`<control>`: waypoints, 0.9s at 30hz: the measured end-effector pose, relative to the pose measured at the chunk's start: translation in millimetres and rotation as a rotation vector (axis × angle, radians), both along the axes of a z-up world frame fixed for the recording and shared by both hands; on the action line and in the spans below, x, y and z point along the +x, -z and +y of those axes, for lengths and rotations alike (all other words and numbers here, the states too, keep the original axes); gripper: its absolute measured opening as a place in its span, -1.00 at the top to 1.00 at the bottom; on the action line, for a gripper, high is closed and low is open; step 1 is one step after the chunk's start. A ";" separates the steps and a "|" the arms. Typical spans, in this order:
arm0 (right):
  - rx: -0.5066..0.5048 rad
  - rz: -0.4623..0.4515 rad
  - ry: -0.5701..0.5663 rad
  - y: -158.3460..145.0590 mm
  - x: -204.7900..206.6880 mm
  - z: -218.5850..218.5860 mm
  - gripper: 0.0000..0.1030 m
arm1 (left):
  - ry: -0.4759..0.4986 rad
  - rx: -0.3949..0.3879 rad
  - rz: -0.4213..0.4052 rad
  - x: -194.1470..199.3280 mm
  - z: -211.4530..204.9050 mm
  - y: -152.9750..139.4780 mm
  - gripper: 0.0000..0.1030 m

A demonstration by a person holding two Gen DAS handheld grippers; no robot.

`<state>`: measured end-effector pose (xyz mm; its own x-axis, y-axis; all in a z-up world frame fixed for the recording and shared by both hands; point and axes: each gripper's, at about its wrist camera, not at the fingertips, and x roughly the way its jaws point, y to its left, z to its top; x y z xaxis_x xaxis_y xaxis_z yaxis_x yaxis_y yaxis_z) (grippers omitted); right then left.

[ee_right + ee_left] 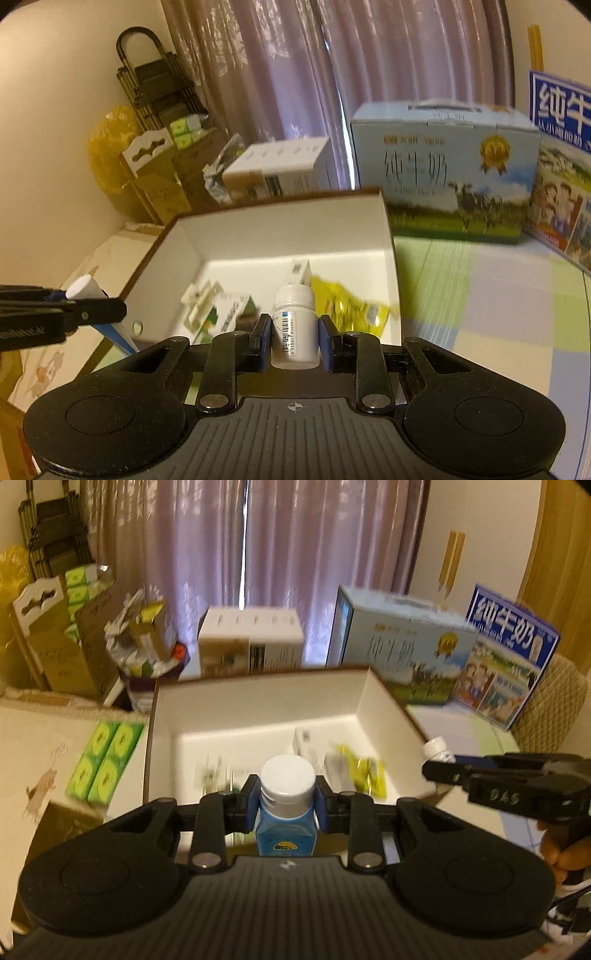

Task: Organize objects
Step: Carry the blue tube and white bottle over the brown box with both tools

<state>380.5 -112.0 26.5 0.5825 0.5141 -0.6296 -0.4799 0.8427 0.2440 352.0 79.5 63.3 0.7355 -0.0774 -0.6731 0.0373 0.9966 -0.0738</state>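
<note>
Left wrist view: left gripper (287,805) pinching blue white-capped plastic bottle (286,812) at near edge of open white cardboard box (258,698); right wrist view: right gripper (294,341) pinching small white plastic bottle (295,328) over box's near edge, yellow foil packet (347,306) inside at right.

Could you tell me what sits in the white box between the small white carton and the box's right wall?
A crumpled yellow packet lies there, right of the small white carton inside the white box, seen in both wrist views.
</note>
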 end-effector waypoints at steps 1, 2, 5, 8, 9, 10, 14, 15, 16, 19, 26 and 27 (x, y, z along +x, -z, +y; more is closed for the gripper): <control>0.000 -0.007 0.004 -1.7 3.8 0.8 0.54 | 0.003 -0.001 -0.012 5.3 -0.3 -5.0 0.50; -0.001 -0.012 0.009 -3.2 7.9 1.7 0.54 | 0.005 -0.004 -0.022 10.4 -0.2 -9.6 0.50; -0.003 -0.024 0.026 -6.6 19.8 4.5 0.54 | 0.006 -0.014 -0.047 27.5 -0.1 -20.4 0.50; -0.005 -0.030 0.039 -7.5 31.0 7.5 0.54 | 0.009 -0.026 -0.066 43.6 0.1 -26.9 0.50; -0.007 -0.032 0.041 -6.8 33.6 8.1 0.54 | 0.008 -0.025 -0.065 50.4 -0.4 -26.8 0.50; -0.009 -0.033 0.044 -5.8 37.5 9.4 0.54 | 0.009 -0.022 -0.061 56.4 -1.6 -25.2 0.50; -0.027 -0.022 0.053 3.0 49.2 15.1 0.54 | 0.015 -0.027 -0.002 80.4 -3.9 -7.2 0.50; -0.033 -0.015 0.055 6.4 51.5 16.1 0.54 | 0.014 -0.032 0.022 86.4 -5.0 0.5 0.50; -0.038 -0.007 0.057 10.0 53.5 16.4 0.54 | 0.011 -0.034 0.042 89.6 -5.0 7.0 0.50; -0.056 0.013 0.062 22.0 59.4 18.2 0.54 | 0.005 -0.050 0.115 105.4 -6.7 34.3 0.50; -0.101 0.043 0.077 44.2 75.5 23.8 0.54 | -0.021 -0.079 0.217 138.5 -2.7 75.8 0.50; -0.107 0.043 0.077 46.1 78.4 25.2 0.54 | -0.027 -0.083 0.226 144.0 -2.4 79.6 0.50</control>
